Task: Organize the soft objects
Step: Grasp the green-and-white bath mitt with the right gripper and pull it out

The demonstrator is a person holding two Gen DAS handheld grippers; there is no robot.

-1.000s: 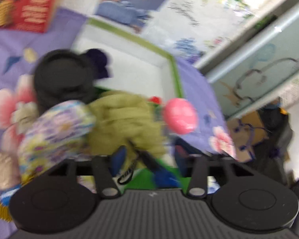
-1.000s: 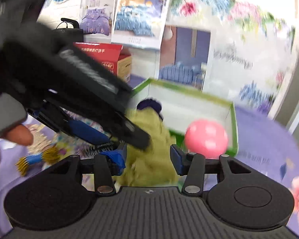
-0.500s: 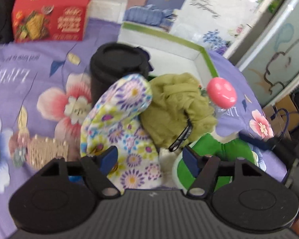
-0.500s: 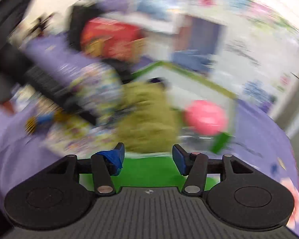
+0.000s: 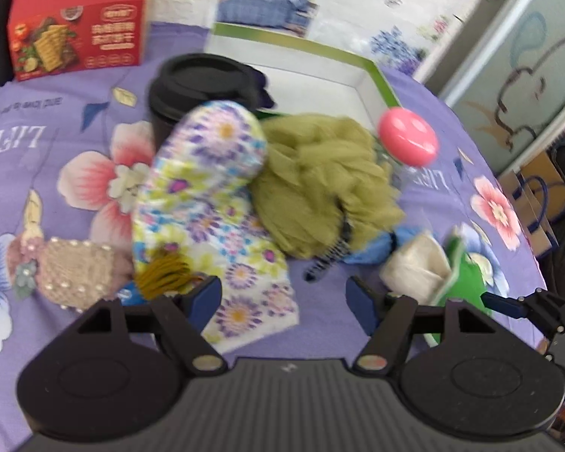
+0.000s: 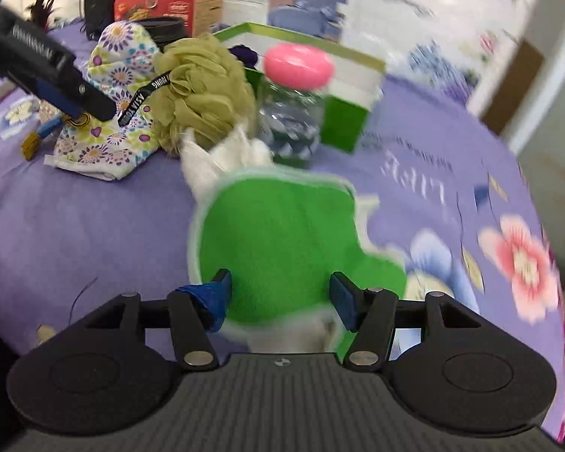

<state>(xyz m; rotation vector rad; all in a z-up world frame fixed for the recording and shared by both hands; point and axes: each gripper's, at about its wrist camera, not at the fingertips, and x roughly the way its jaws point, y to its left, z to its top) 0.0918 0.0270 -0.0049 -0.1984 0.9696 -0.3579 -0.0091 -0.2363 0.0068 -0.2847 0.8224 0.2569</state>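
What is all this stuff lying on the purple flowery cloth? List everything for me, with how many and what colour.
Bath pouf: one, olive green, middle of the pile, black strap attached.
Floral mitt: one, white with purple and yellow flowers, left of the pouf.
Green cloth: one, bright green with white edging, nearest the right gripper.
Beaded pouch: one, beige, far left.
Black cup: one, lidded, behind the mitt.
Clear bottle: one, pink cap, beside the box.
Open box: one, white inside, green rim, at the back.
Red carton: one, back left.
Left gripper: black, blue pads, open.
Right gripper: black, blue pads, open over the green cloth.
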